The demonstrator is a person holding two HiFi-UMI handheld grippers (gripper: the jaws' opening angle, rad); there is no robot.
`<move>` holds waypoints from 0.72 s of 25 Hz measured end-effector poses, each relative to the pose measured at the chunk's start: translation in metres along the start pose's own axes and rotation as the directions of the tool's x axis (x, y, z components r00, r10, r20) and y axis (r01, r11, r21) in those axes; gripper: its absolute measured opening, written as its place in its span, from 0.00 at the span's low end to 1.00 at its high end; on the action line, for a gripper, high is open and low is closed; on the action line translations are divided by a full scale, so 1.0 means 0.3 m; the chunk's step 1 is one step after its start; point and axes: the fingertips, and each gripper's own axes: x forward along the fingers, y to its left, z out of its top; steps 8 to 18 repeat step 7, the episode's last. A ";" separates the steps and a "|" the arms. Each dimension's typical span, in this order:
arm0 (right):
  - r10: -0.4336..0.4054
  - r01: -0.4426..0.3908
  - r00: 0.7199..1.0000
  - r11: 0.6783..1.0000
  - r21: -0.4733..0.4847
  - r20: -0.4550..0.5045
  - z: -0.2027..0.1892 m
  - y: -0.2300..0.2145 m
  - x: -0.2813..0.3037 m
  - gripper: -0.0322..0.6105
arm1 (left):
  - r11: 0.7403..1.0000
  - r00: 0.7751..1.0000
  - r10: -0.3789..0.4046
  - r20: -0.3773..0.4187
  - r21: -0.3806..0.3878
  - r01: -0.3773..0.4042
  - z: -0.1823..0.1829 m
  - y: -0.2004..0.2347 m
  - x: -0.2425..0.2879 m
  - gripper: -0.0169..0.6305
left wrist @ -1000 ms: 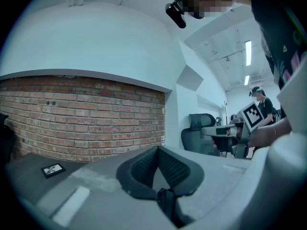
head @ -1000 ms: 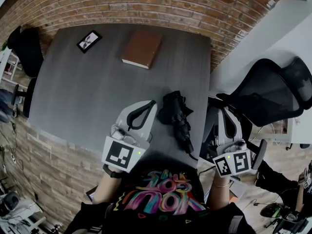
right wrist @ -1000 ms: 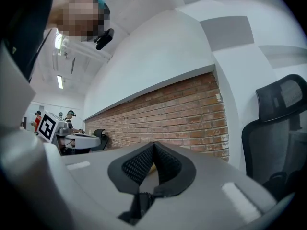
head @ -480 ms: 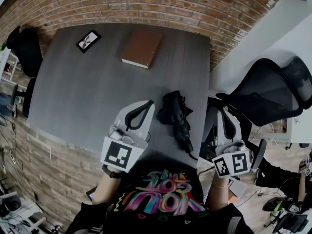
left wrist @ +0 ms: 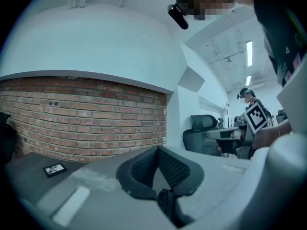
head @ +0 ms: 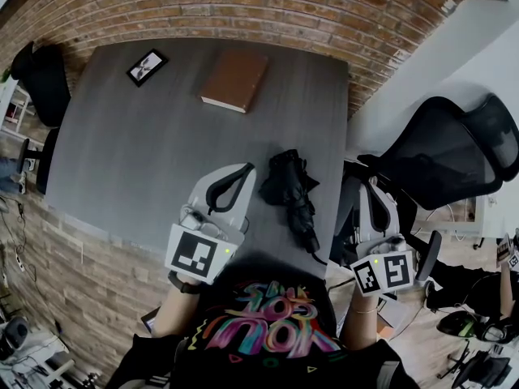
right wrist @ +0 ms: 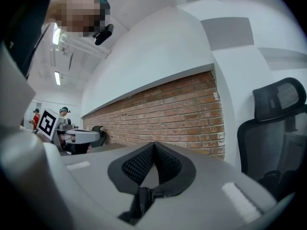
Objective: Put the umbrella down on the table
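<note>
The folded black umbrella point(head: 293, 191) lies on the grey table point(head: 146, 152), close to its front right corner, with nothing holding it. My left gripper point(head: 250, 168) hovers over the table just left of the umbrella, not touching it. In the left gripper view the left gripper point(left wrist: 157, 148) has its pads meeting at the tip, shut and empty. My right gripper point(head: 371, 183) is off the table's right edge, beside the chair, also shut and empty point(right wrist: 154, 143). Neither gripper view shows the umbrella.
A brown book point(head: 236, 80) and a small picture frame point(head: 148, 67) lie at the back of the table. A black office chair point(head: 442, 156) stands right of the table, another point(head: 40, 75) at its far left. A brick wall point(head: 243, 6) runs behind.
</note>
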 end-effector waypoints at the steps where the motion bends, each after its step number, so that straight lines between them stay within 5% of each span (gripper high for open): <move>1: 0.002 -0.002 1.000 1.000 -0.002 0.000 0.000 0.001 -0.001 0.05 | 1.000 1.000 0.000 0.000 0.001 0.000 -0.001 -0.001 -0.001 0.02; 18: 0.006 -0.006 1.000 1.000 -0.017 -0.007 -0.002 0.014 -0.001 0.05 | 1.000 1.000 -0.009 -0.004 0.000 0.009 -0.008 -0.008 -0.010 0.02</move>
